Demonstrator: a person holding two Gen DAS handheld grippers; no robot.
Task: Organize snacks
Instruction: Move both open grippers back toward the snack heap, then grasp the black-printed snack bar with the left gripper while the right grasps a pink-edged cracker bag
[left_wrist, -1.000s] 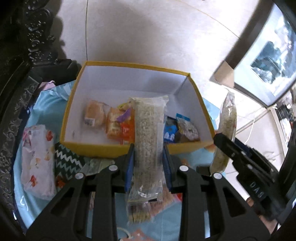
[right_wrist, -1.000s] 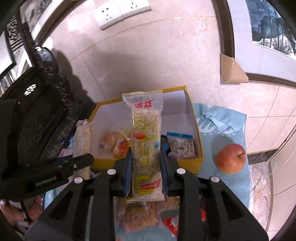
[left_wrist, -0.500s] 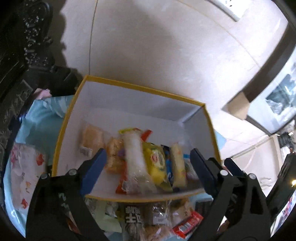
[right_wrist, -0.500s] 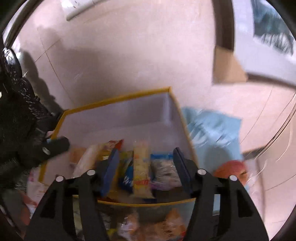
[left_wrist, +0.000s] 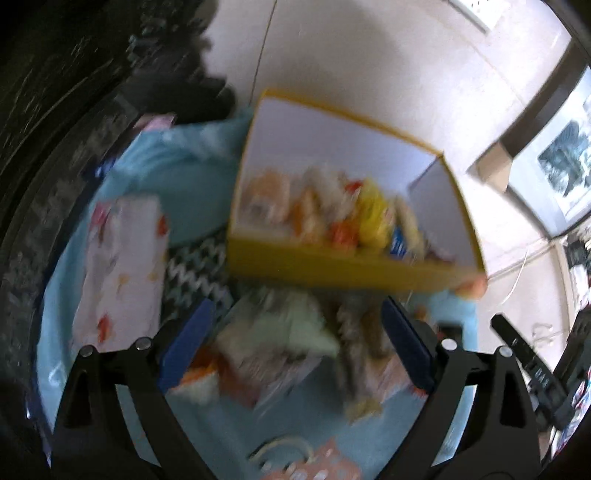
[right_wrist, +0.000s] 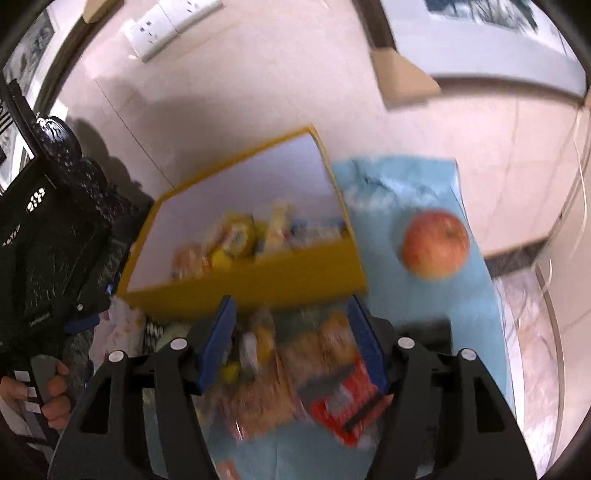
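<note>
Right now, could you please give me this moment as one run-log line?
left gripper: open, empty | right gripper: open, empty | yellow box: holds snacks | loose snacks: on cloth

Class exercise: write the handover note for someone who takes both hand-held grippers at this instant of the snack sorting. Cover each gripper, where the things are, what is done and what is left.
Left hand-held gripper: open, empty, above the loose packets.
Right hand-held gripper: open, empty, above the same pile.
Yellow cardboard box with white inside: on the light blue cloth, several snack packets already lying inside.
Left to do: the blurred pile of loose snack packets in front of the box, including a red wrapper.
A red apple sits on the cloth right of the box; a white floral pouch lies left of it.
</note>
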